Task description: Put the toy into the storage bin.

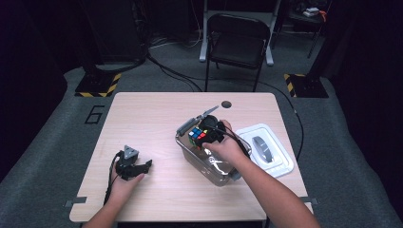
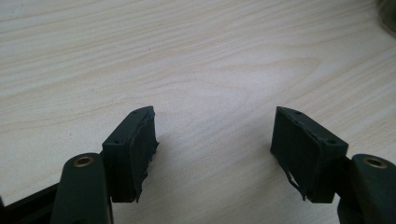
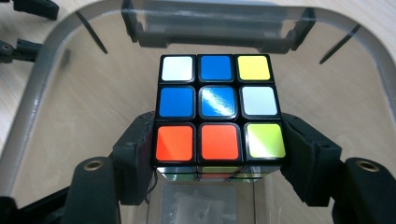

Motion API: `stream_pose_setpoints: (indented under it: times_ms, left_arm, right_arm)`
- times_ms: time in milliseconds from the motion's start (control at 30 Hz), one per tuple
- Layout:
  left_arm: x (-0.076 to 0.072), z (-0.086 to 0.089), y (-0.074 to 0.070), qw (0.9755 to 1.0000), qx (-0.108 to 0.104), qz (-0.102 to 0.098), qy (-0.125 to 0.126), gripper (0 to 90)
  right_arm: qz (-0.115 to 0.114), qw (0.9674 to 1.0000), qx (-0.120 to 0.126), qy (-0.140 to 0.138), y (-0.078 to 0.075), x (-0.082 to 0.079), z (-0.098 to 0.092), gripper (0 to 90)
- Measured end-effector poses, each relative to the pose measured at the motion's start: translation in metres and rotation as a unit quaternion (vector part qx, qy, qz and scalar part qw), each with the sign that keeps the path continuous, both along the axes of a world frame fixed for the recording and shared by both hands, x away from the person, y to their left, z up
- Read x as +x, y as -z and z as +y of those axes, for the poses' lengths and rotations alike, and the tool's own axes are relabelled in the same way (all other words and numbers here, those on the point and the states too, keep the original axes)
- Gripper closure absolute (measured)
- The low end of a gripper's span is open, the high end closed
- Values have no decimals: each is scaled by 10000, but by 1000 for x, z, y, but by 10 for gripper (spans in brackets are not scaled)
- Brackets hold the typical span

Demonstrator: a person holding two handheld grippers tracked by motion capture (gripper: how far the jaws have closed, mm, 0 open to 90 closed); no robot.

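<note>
Currently right gripper (image 3: 217, 154) clamps puzzle cube (image 3: 218, 109) over clear bin (image 1: 190, 153), frame centre; left gripper (image 2: 215, 144) agape, empty, lower left tabletop (image 1: 142, 118).

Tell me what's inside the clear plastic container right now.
The puzzle cube, clamped in the right gripper, sits within the clear container. The floor beneath the cube is covered.

Dim room, grey carpet floor (image 1: 43, 142), black folding chair (image 1: 237, 45) beyond pale wooden table (image 1: 142, 114), hazard-striped stand bases (image 1: 97, 85).
</note>
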State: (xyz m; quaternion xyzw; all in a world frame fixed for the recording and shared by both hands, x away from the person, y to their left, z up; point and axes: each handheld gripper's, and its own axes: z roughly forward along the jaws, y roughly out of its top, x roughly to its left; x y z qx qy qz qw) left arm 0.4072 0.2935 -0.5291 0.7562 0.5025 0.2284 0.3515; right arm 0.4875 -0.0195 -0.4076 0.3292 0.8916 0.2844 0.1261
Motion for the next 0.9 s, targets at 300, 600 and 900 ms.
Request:
stream_pose_setpoints:
  times_ms: [300,600,900]
  left_arm:
    - [0,0,0,10000,5,0,0,307]
    - [0,0,0,10000,1,2,1,307]
    - [0,0,0,10000,-1,1,2,306]
  right_arm:
    - [124,9999,-52,6,14,2,3,340]
    - [239,9996,-91,87,20,6,4,340]
    - [336,9993,-117,110,23,8,8,339]
